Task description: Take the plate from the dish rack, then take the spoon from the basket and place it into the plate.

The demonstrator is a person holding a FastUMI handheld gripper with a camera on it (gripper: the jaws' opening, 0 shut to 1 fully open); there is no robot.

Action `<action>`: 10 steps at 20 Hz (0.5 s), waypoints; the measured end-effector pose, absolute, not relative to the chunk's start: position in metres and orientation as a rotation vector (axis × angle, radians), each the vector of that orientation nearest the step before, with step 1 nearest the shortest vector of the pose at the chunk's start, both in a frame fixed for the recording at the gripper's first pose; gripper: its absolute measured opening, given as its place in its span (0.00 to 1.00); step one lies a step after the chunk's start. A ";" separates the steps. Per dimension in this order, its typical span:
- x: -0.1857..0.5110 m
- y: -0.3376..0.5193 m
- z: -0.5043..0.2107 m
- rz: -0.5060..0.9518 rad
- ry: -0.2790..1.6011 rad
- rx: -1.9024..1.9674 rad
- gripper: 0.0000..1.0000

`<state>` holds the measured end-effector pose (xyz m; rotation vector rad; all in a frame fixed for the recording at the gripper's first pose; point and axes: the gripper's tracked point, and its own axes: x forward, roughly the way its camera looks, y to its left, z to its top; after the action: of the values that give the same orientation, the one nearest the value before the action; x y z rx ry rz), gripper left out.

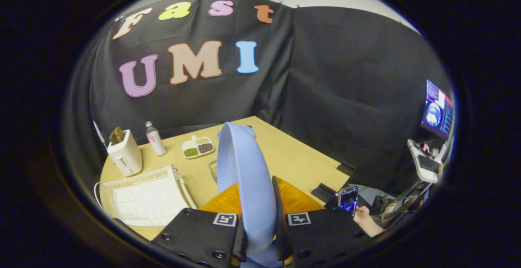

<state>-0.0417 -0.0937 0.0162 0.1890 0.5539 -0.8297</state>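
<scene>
The fingers (pixel 260 235) are clamped on the blue plate (pixel 244 186), which stands on edge between them, lifted above the table (pixel 297 158). The white rack (pixel 142 196) sits off to the left, with a toaster (pixel 125 154) and bottle (pixel 155 138) beyond it. A wire basket (pixel 213 170) peeks out just behind the plate. A hand (pixel 361 215) holds a phone (pixel 349 198) at right.

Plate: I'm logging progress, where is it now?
Gripper view: the plate stands on edge, clamped between the gripper fingers, above the table, right of the dish rack.
</scene>
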 end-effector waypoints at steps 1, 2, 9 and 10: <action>-0.049 -0.100 0.006 -0.846 0.570 0.212 0.31; -0.056 -0.105 -0.006 -0.863 0.589 0.236 0.31; -0.068 -0.127 -0.087 -0.900 0.710 0.414 0.31; -0.065 -0.128 -0.097 -0.894 0.719 0.442 0.31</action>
<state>-0.0647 -0.1282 -0.0969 0.4421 0.7187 -0.8938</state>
